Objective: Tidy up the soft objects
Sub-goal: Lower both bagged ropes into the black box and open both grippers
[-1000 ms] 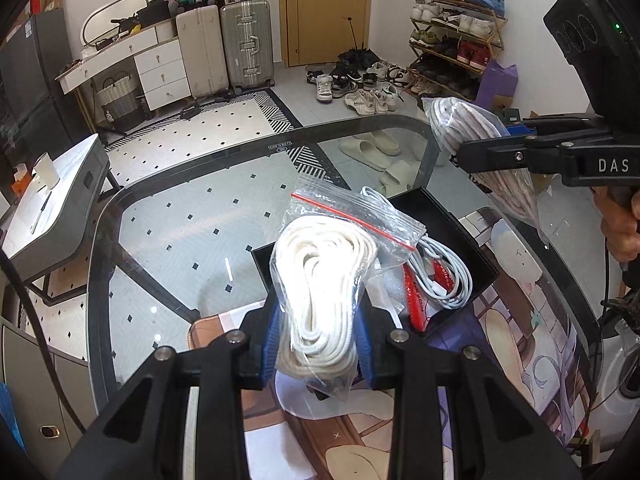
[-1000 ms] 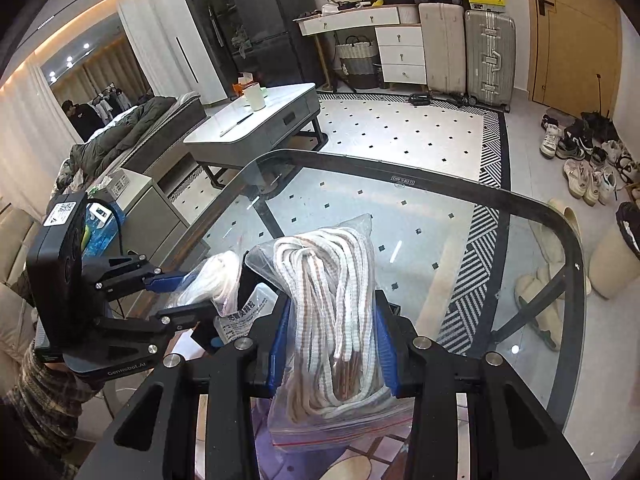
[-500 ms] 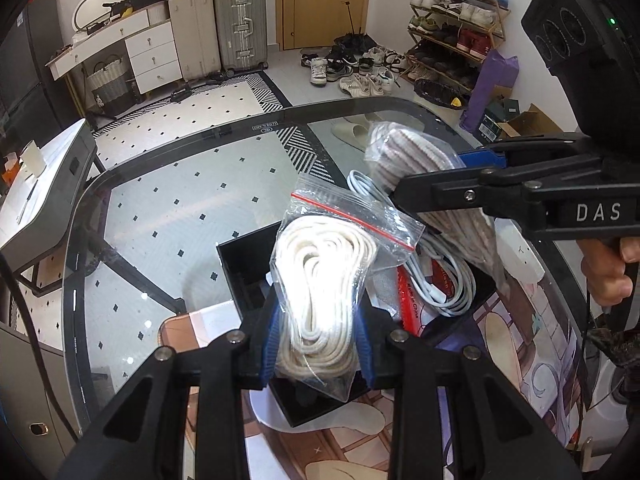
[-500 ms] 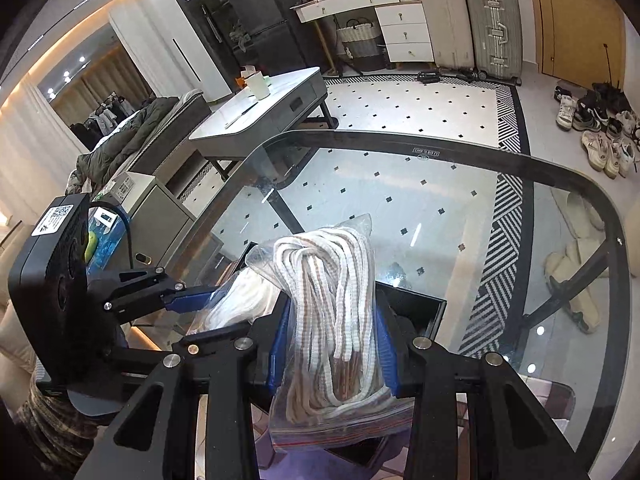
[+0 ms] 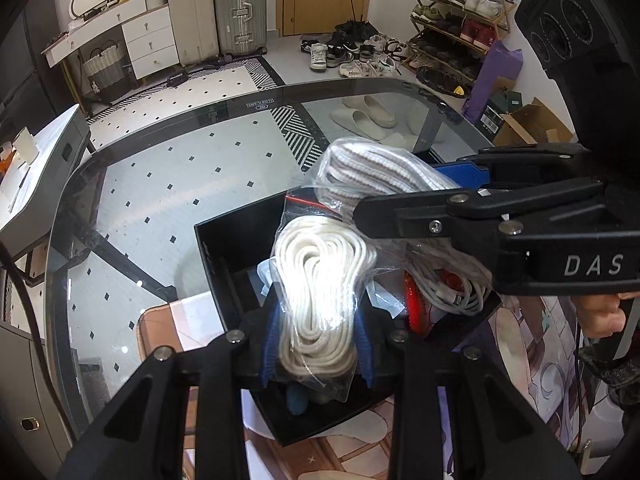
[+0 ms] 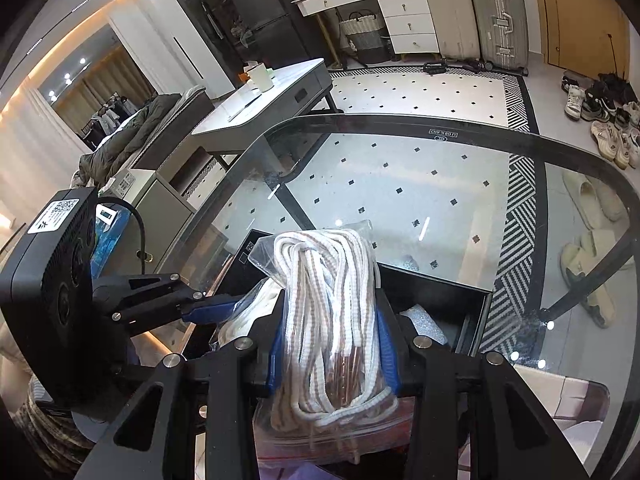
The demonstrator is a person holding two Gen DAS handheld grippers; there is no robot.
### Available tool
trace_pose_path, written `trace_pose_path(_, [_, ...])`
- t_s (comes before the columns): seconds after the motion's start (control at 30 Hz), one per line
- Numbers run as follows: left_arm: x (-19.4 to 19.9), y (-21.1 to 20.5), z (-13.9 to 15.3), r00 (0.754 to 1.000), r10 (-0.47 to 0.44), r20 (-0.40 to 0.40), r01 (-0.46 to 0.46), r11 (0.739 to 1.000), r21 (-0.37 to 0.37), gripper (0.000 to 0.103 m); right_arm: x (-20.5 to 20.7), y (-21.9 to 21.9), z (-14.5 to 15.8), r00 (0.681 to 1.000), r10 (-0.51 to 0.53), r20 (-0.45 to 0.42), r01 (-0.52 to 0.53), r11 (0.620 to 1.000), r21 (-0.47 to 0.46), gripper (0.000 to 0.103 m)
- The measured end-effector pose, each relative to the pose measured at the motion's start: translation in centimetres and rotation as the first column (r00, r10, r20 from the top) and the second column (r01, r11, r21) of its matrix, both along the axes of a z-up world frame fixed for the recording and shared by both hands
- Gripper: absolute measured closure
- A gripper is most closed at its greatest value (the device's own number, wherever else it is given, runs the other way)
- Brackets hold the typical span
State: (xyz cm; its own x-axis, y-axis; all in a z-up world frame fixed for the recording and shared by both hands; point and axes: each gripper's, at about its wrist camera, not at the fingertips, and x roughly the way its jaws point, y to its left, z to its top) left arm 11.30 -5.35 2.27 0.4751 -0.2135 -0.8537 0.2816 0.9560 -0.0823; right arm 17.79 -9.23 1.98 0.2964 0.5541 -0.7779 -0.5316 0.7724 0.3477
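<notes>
My left gripper (image 5: 318, 344) is shut on a clear zip bag of white cord (image 5: 320, 280) and holds it over a black box (image 5: 232, 240) on the glass table. My right gripper (image 6: 332, 348) is shut on a clear bag of white-and-brown striped laces (image 6: 332, 304), also over the box (image 6: 460, 300). In the left wrist view the right gripper (image 5: 404, 204) comes in from the right with its laces bag (image 5: 372, 168) touching the cord bag. In the right wrist view the left gripper (image 6: 224, 306) shows at the left. White cables (image 5: 452, 292) lie in the box.
The box stands on a printed mat (image 5: 520, 344) on a glass table with a dark rim (image 5: 192, 116). Beyond the far edge are a low white table (image 6: 272, 96), suitcases (image 5: 240, 8), slippers (image 5: 368, 116) and a shoe rack (image 5: 460, 8).
Both grippers have moved in over the black box and lower. The right gripper's laces bag has come from the far right to lie against the left gripper's cord bag.
</notes>
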Motion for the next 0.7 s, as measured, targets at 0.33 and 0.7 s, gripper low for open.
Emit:
trace_pose_path(0.33, [0.3, 0.2, 0.2, 1.0, -0.004, -0.006, 0.004, 1.0, 0.001, 0.07, -0.8, -0.4, 1.3, 0.997, 0.002, 0.077, 0.005, 0.996, -0.091, 0.065])
trace_pose_path(0.7, [-0.7, -0.1, 1.1, 1.0, -0.013, -0.01, 0.013, 1.0, 0.018, 0.041, -1.6, -0.8, 3.0, 0.997, -0.01, 0.083, 0.014, 0.999, -0.051, 0.065])
